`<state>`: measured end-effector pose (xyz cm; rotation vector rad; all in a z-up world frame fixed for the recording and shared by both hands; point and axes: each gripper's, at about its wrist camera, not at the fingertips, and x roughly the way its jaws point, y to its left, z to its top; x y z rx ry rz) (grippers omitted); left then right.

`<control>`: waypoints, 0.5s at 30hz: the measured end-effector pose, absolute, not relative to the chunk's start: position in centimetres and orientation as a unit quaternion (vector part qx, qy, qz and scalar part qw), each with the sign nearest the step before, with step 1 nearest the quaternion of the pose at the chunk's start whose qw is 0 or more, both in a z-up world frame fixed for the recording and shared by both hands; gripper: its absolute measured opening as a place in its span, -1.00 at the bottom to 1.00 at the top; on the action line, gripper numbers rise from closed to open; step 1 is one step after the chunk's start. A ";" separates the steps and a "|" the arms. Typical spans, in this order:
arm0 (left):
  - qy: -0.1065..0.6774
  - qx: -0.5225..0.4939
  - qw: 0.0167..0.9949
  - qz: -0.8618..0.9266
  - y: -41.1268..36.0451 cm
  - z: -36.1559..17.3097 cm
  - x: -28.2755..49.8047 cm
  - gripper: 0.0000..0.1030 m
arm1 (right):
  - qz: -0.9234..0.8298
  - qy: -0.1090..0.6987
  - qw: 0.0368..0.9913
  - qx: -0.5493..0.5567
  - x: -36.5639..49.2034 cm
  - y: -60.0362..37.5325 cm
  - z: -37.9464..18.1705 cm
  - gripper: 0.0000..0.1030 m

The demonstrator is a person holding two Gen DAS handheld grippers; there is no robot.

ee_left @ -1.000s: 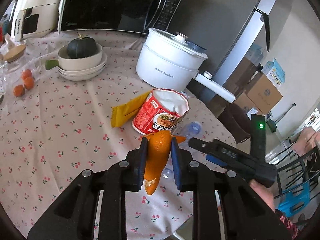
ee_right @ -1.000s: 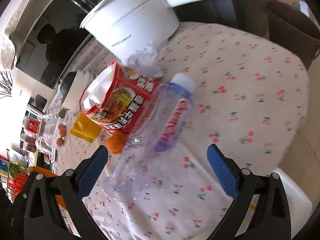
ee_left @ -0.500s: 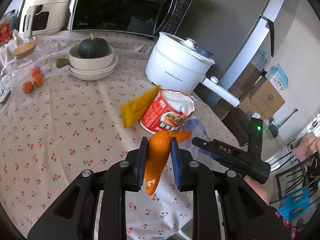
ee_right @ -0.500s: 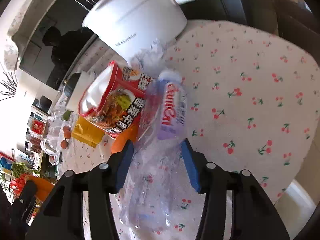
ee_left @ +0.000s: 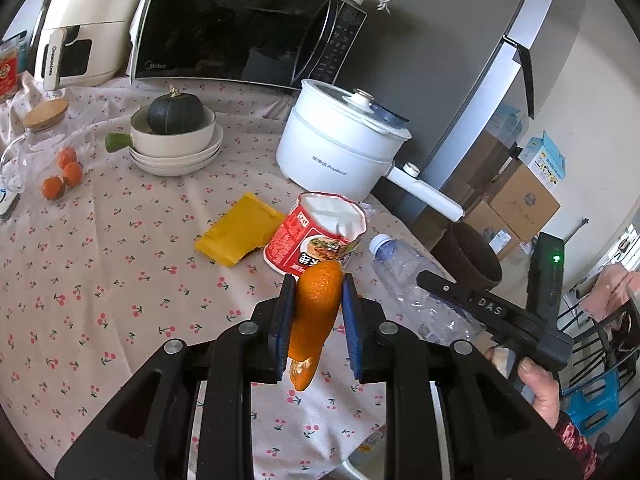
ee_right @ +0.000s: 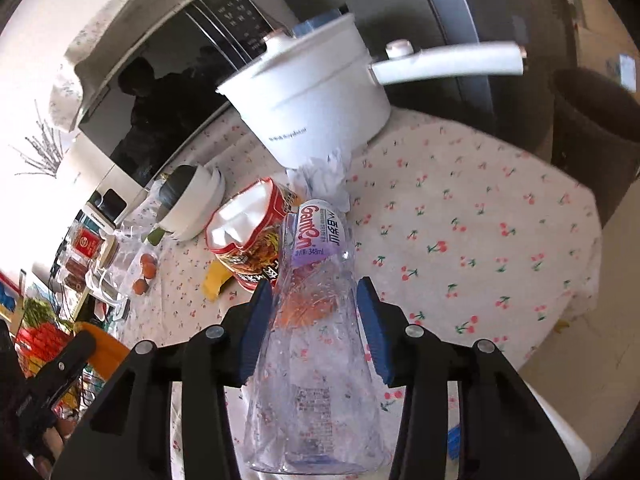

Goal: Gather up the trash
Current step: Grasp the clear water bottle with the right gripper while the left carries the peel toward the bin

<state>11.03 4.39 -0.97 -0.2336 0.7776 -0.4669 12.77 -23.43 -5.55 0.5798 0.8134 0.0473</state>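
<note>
My left gripper (ee_left: 316, 316) is shut on an orange peel (ee_left: 314, 320) and holds it above the cherry-print tablecloth (ee_left: 100, 280). My right gripper (ee_right: 316, 320) is shut on a clear plastic bottle (ee_right: 312, 344) with a purple label and holds it lifted off the table. The bottle also shows in the left wrist view (ee_left: 412, 292), with the right gripper's body over it. A red instant noodle cup (ee_left: 316, 232) lies on its side beside a yellow wrapper (ee_left: 240, 228). A crumpled white tissue (ee_right: 324, 180) lies by the pot.
A white electric pot (ee_left: 340, 148) with a long handle stands behind the cup. Stacked bowls with a dark squash (ee_left: 174, 136), small oranges (ee_left: 60, 172), a glass jar (ee_left: 44, 128) and a microwave (ee_left: 240, 20) are at the back. A dark bin (ee_left: 472, 256) stands beyond the table's right edge.
My right gripper has closed on the plastic bottle and raised it off the table. My left gripper has kept the orange peel and pulled back and up a little.
</note>
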 end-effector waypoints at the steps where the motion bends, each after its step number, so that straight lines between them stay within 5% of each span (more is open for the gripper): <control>1: 0.373 -0.114 0.892 -0.228 4.3 -0.8 10.9 -0.57 | 0.022 0.386 0.881 0.272 12.4 -23.5 -5.1 -0.14; 15: 0.357 -0.097 0.886 -0.278 1.8 0.6 7.6 -0.57 | 0.001 0.349 0.927 0.135 4.1 -24.4 -0.8 -0.14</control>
